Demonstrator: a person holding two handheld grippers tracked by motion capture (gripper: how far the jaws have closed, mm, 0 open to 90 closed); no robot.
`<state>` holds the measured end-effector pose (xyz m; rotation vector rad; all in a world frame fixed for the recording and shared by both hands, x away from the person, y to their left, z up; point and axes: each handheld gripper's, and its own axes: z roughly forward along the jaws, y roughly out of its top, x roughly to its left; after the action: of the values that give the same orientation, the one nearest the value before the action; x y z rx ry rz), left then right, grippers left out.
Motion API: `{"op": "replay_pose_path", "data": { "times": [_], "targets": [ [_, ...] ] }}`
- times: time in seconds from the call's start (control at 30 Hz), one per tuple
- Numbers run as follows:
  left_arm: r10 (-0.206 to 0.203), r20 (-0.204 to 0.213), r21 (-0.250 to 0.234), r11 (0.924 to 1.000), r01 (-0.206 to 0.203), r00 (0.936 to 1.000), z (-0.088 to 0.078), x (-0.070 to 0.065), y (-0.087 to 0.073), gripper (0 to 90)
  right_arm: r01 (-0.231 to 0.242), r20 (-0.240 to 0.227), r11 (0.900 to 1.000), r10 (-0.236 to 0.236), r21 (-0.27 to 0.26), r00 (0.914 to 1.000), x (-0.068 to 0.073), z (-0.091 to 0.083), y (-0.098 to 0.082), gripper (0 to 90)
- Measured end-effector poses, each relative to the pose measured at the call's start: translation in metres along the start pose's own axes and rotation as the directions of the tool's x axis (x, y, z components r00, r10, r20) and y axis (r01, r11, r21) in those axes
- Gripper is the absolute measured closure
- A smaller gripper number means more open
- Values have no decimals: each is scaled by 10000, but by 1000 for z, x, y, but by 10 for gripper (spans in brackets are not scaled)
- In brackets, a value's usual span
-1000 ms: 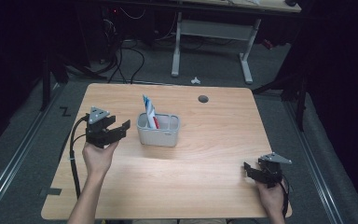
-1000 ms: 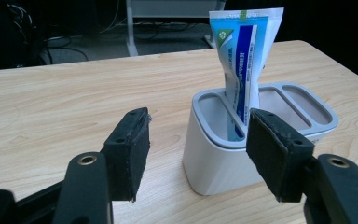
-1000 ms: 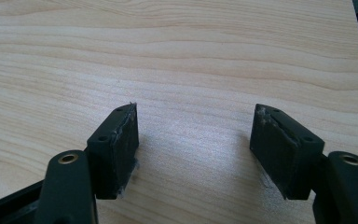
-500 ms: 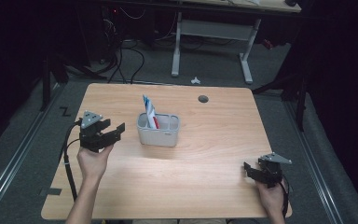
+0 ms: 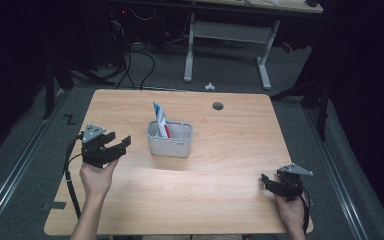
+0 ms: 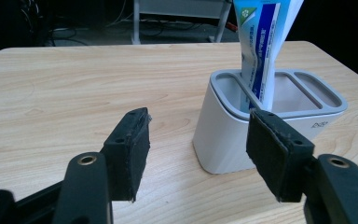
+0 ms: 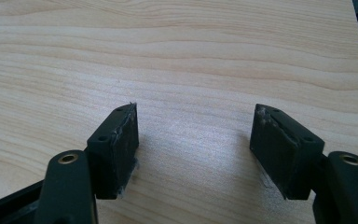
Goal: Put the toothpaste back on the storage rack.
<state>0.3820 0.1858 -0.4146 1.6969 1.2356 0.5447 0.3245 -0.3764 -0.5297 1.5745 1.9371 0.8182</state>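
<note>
A blue-and-white toothpaste tube [image 5: 159, 119] stands on end in the leftmost compartment of a pale grey holder [image 5: 170, 145] near the middle of the tabletop [image 5: 230, 150]. Its long axis runs close to vertical, the flat crimped end pointing up and leaning slightly toward eleven o'clock in the high view; the lower end is hidden inside the holder. In the left gripper view the tube [image 6: 261, 51] rises from that compartment of the holder [image 6: 223, 140], just beyond the claw's right pad.

The left claw [image 5: 120, 146] sits at about nine o'clock from the holder, near it but not touching, aimed toward it, its jaws spread wide with nothing between them [image 6: 198, 149].

The right claw [image 5: 267, 182] rests at about four o'clock, well apart from the holder, jaws wide over bare wood [image 7: 196, 140].
</note>
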Motion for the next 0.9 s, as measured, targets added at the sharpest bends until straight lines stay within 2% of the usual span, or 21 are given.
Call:
{"op": "replay_pose_path", "data": {
  "times": [0.9],
  "targets": [
    [-364,3,176,9992,364,9993,-4,7,-24,399,6,4,10000,-6,-2,10000,0,0,0,326]
  ]
}}
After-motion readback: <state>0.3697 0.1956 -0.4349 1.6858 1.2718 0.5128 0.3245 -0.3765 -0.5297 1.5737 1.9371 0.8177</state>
